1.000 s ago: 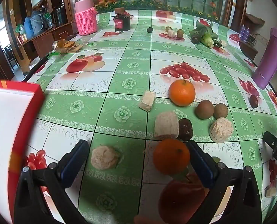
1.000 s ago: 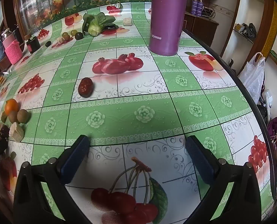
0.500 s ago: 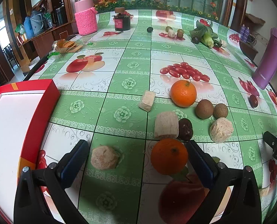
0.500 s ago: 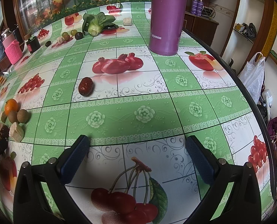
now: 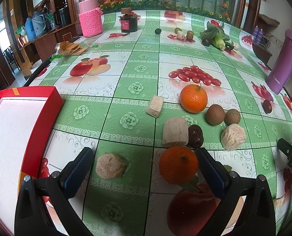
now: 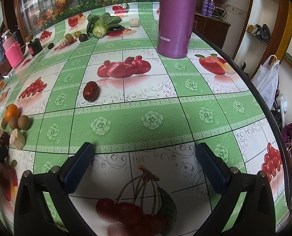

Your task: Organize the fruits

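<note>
In the left wrist view, your left gripper (image 5: 144,162) hangs spread wide and empty over the table (image 5: 126,74). A near orange (image 5: 178,164) sits between its fingers, just inside the right one, with a pale round chunk (image 5: 110,168) by the left one. A red tray (image 5: 28,114) lies to the left. In the right wrist view, your right gripper (image 6: 144,162) is also splayed and empty; a dark red date (image 6: 90,93) lies ahead, well apart.
</note>
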The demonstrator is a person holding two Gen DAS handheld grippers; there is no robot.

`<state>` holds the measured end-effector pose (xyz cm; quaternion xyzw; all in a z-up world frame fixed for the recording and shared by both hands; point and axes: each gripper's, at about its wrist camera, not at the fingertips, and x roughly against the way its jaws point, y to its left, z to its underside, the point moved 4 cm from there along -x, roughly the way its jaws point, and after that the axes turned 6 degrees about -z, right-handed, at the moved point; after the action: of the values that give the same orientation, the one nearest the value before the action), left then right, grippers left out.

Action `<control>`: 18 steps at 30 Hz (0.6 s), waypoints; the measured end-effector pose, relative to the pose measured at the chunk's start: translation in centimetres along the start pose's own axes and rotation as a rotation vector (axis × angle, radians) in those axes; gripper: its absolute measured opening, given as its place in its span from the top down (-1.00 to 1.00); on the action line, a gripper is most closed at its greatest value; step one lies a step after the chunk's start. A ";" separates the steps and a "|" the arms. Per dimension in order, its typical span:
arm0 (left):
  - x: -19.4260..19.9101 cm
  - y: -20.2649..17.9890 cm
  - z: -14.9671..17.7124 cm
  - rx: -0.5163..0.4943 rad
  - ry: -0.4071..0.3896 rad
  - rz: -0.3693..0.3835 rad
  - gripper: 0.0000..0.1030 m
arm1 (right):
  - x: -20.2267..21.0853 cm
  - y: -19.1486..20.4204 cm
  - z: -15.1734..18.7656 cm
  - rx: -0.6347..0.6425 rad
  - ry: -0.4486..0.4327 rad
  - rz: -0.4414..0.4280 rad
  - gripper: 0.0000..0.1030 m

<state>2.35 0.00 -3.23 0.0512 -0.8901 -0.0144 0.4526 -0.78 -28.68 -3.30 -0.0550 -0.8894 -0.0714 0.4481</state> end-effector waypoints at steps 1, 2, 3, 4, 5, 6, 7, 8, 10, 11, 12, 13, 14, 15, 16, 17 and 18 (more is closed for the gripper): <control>0.0 0.0 0.0 0.000 0.000 0.000 -0.99 | 0.0 0.0 0.0 0.000 0.000 0.000 -1.00; 0.0 0.0 0.0 0.000 0.000 0.000 -0.99 | 0.0 0.0 0.0 0.000 0.000 0.000 -1.00; 0.0 0.0 0.0 0.000 0.000 0.000 -0.99 | 0.0 0.0 0.0 0.000 0.000 0.000 -1.00; 0.0 0.0 0.0 0.000 0.000 0.000 -0.99 | 0.0 0.0 0.0 0.000 0.000 0.000 -1.00; 0.0 0.0 0.0 0.000 0.000 0.000 -0.99 | 0.0 0.0 0.0 0.000 0.000 0.000 -1.00; 0.0 0.0 0.0 0.003 0.000 -0.001 -0.99 | 0.0 0.0 0.0 0.000 0.000 0.000 -1.00; 0.0 0.0 0.0 0.002 0.001 -0.003 -0.99 | 0.0 0.0 0.0 0.000 0.000 0.000 -1.00; 0.0 0.0 0.0 0.002 0.000 -0.003 -0.99 | 0.0 0.0 0.0 0.000 0.000 0.000 -1.00; 0.0 0.0 0.0 0.002 0.000 -0.004 -0.99 | 0.0 -0.1 0.0 -0.004 -0.001 0.000 -1.00; 0.0 0.0 -0.1 0.012 0.001 -0.010 -0.99 | 0.0 -0.1 0.0 -0.010 -0.001 0.005 -1.00; 0.0 0.0 0.0 0.023 0.003 -0.017 -0.99 | 0.0 0.0 0.0 -0.012 -0.001 0.008 -1.00; 0.2 0.0 0.1 0.020 0.004 -0.021 -0.99 | -0.1 -0.1 -0.1 -0.018 -0.001 0.009 -1.00; 0.1 -0.4 -0.1 0.008 0.011 -0.012 -0.99 | -0.1 0.1 -0.1 -0.014 0.001 0.009 -1.00; 0.3 -0.3 0.1 -0.003 0.019 -0.003 -0.98 | -0.1 0.3 -0.1 -0.005 0.016 -0.003 -1.00; 0.7 -0.1 0.4 -0.011 0.019 0.005 -0.96 | 0.1 0.5 0.0 0.006 0.034 -0.018 -1.00; 1.2 0.0 0.6 -0.020 0.007 0.010 -0.91 | 0.4 0.7 0.1 0.018 0.050 -0.037 -1.00; 2.2 0.2 1.0 -0.033 -0.010 0.011 -0.91 | 1.2 0.7 0.2 0.017 0.039 -0.052 -1.00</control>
<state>0.19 -0.03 -2.01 0.0389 -0.8923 -0.0268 0.4490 -1.49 -27.95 -2.43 -0.0265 -0.8823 -0.0768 0.4635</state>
